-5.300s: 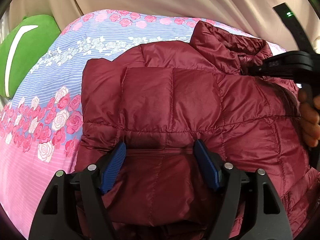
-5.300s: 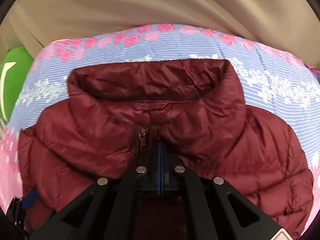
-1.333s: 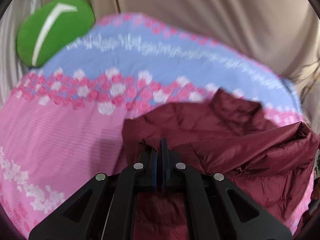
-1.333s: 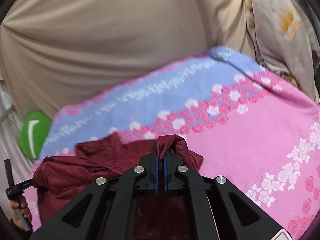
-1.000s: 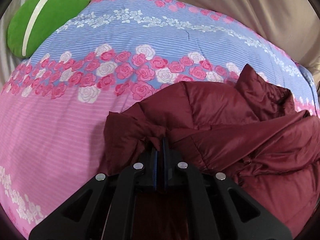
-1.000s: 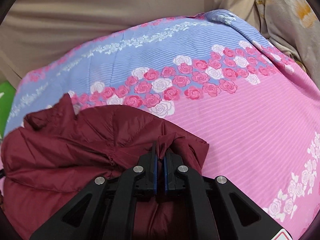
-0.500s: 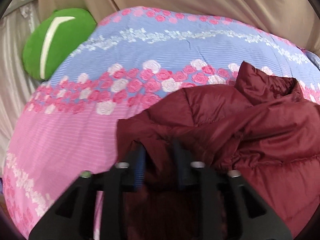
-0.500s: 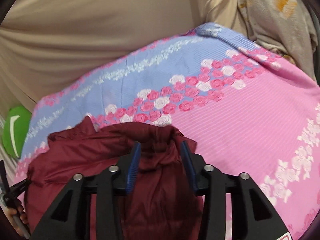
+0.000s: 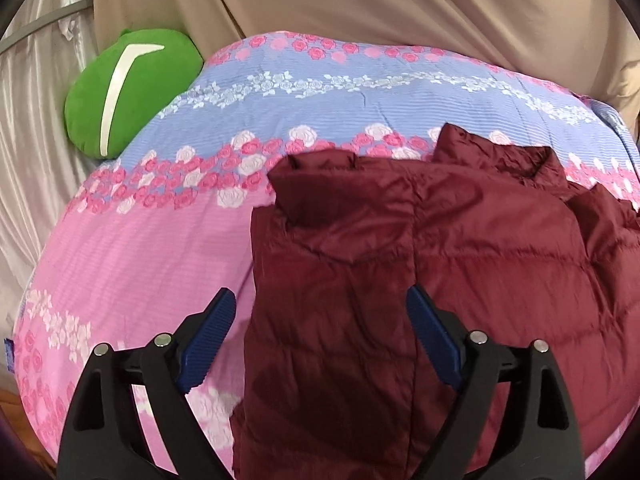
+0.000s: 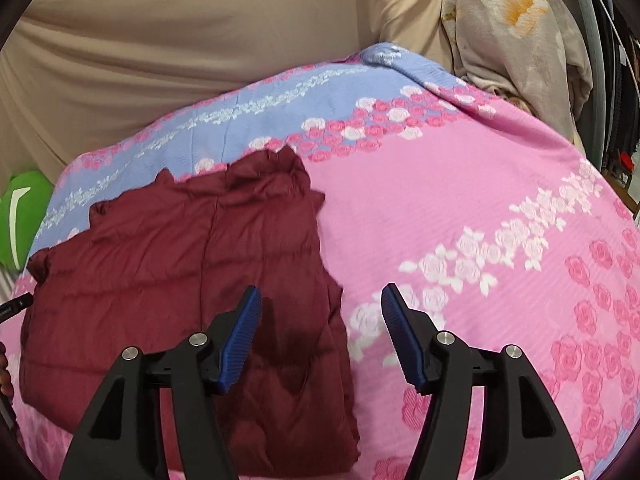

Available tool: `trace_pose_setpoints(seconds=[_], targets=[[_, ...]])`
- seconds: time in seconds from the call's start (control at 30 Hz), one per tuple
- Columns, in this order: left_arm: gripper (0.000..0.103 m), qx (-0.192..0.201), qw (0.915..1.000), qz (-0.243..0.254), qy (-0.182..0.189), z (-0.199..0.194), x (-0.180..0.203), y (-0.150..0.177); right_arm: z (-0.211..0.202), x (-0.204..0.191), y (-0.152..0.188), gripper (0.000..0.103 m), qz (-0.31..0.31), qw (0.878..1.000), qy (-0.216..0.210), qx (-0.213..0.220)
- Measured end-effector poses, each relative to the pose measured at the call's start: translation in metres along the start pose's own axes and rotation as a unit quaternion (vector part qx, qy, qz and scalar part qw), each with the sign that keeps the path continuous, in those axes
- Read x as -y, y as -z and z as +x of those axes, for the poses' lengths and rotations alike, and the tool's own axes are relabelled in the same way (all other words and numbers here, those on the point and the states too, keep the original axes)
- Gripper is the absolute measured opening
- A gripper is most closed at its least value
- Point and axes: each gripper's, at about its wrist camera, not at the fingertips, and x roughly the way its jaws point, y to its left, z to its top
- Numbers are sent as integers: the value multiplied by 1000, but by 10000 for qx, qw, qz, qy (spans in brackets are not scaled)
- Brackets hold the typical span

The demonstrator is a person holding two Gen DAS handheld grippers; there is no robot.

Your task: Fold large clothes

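A big bed cover (image 9: 132,264), pink and blue with roses on it, fills most of both views. Behind it hangs a tan curtain (image 9: 360,4). On the cover lies the dark red puffy jacket (image 9: 460,264), folded flat, with its collar end toward the blue part of the cover. Nothing here is a box or a bin, so the jacket sits in nothing; it just lies on the cover.

A green pillow (image 9: 128,88) with a white stripe rests at the far left edge of the bed.

The left gripper (image 9: 320,340) has just been opening. Its jaws stand wide apart over the jacket's left edge, and its blue pads (image 9: 430,338) do not squeeze the cloth.

The right gripper (image 10: 320,332) has just been opening too. Its jaws are apart above the jacket's right edge and hold nothing.
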Motion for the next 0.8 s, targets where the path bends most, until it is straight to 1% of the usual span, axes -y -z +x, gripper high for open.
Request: trace_pose_setpoints(seconds=[0.1, 0.2, 0.27, 0.3, 0.33, 0.37, 0.4, 0.43, 0.47, 0.5, 0.53, 0.6, 0.67, 0.7, 0.77, 0.8], targets=[[89, -139, 9997, -121, 158, -6, -10, 14, -1, -2, 9, 61, 16, 9998, -154, -99], [89, -387, 9972, -404, 491, -9, -30, 33, 1, -3, 15, 63, 43, 9989, -403, -222], [89, -667, 9918, -677, 859, -6, -47, 48, 6, -3, 18, 63, 97, 9982, -487, -331], [88, -784, 9882, -805, 1036, -5, -54, 55, 8, -2, 19, 60, 153, 9978, -514, -389], [82, -910, 9828, -967, 1286, -4, -62, 65, 9, -1, 21, 40, 233, 9970, -595, -434], [73, -971, 9800, -1014, 1410, -4, -65, 69, 9, 2, 21, 11, 264, 9965, -649, -467], [54, -1046, 9766, -1058, 1553, -4, -69, 74, 7, 3, 20, 6, 316, 9959, -699, -478], [33, -1064, 9744, -1110, 1639, -7, -71, 77, -1, 8, 18, 4, 472, 9944, -860, -385], [22, -1050, 9737, -1140, 1670, -11, -73, 78, -8, 12, 17, 3, 580, 9930, -985, -283], [7, -1019, 9737, -1149, 1682, -16, -76, 79, -18, 17, 14, 3, 660, 9916, -1093, -196], [4, -982, 9731, -1181, 1715, -21, -79, 79, -30, 22, 13, 2, 747, 9906, -1141, -98], [3, -975, 9707, -1215, 1832, -28, -84, 80, -40, 28, 15, 1, 751, 9912, -1090, -57], [2, -1102, 9728, -1091, 1722, -22, -81, 85, -33, 30, 23, 1, 533, 9951, -791, -267], [2, -1202, 9740, -1028, 1623, -14, -79, 88, -22, 31, 30, 1, 485, 9955, -654, -489], [2, -1338, 9729, -1031, 1581, -4, -78, 93, 2, 31, 43, 1, 349, 9937, -511, -933], [3, -1333, 9732, -1037, 1561, -6, -79, 92, 3, 28, 43, 1, 269, 9946, -418, -916]])
